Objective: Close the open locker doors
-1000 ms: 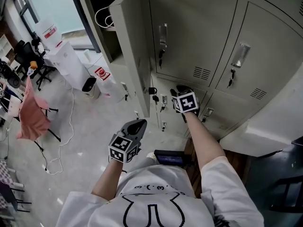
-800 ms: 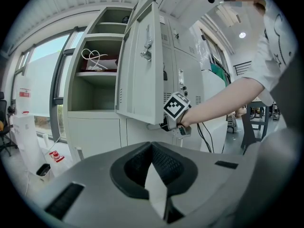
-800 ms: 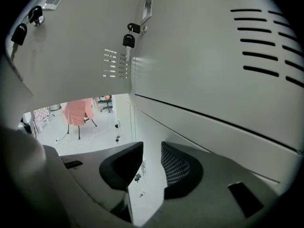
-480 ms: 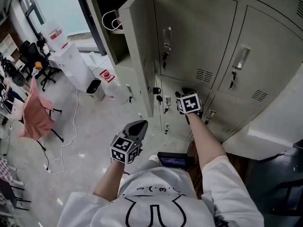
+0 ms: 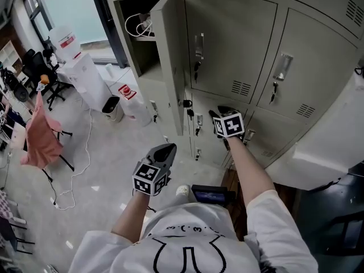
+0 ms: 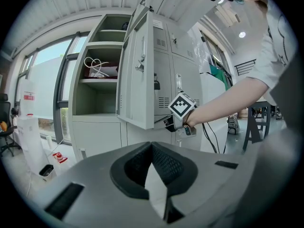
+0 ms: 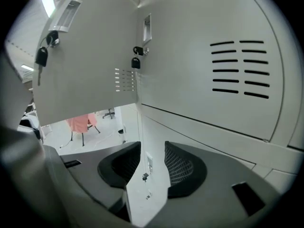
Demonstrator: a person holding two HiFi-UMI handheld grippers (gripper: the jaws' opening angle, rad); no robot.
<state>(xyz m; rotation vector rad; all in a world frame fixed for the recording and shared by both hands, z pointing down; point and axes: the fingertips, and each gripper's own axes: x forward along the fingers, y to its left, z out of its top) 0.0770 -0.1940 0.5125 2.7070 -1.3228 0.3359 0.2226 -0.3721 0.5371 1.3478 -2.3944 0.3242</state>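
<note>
A room with a pale speckled floor and a big window at the upper left of the head view; a bank of grey-beige metal lockers (image 5: 239,44) runs across the top of the frame. At the left edge a pink cloth (image 5: 40,136) hangs over a chair.

Two white items at the upper left, a tall unit (image 5: 62,41) and a container on the floor (image 5: 126,91), carry red labels, but the print is too small to read. Each tong bears a cube with black-and-white square markers and no lettering.

The open locker door (image 5: 170,56) stands swung out at the upper centre-left, its compartment showing a coil of white cable (image 5: 136,23) on a shelf. Black keys hang in the locks of the closed doors beside it.

The left gripper (image 5: 165,149) hovers low in the centre over the floor, well clear of the lockers. Its jaws are pressed fully together with nothing between them.

The right gripper (image 5: 218,114) is up close to the lower lockers, just right of the open door's bottom corner. Its jaws are parting, moderately wide. No thing sits between the pads (image 7: 183,167), and only the locker front shows through the gap.
</note>
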